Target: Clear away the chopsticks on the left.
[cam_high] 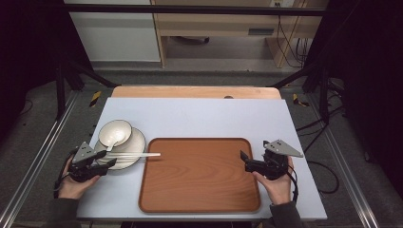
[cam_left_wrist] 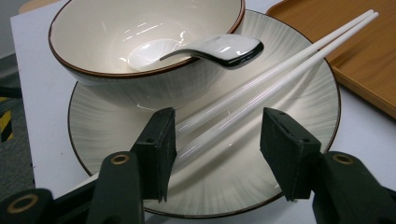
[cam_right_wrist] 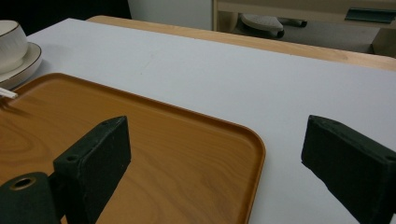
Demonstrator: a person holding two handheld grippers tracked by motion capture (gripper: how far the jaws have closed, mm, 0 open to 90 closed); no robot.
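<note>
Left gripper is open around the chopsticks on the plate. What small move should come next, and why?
Probably close the left gripper on the chopsticks. Its jaws are open with both sticks lying between them on the plate, tips reaching over the tray. The right gripper hovers open at the tray's far edge.

Lab recording rig: black frame (cam_high: 62, 90) around table (cam_high: 199, 114), floor rails (cam_high: 38, 156), loose cables (cam_high: 290, 42), bare desk (cam_high: 214, 23) behind.

Even overhead light, dark surroundings, glare streaks on the chopsticks (cam_left_wrist: 261, 88), soft focus.
</note>
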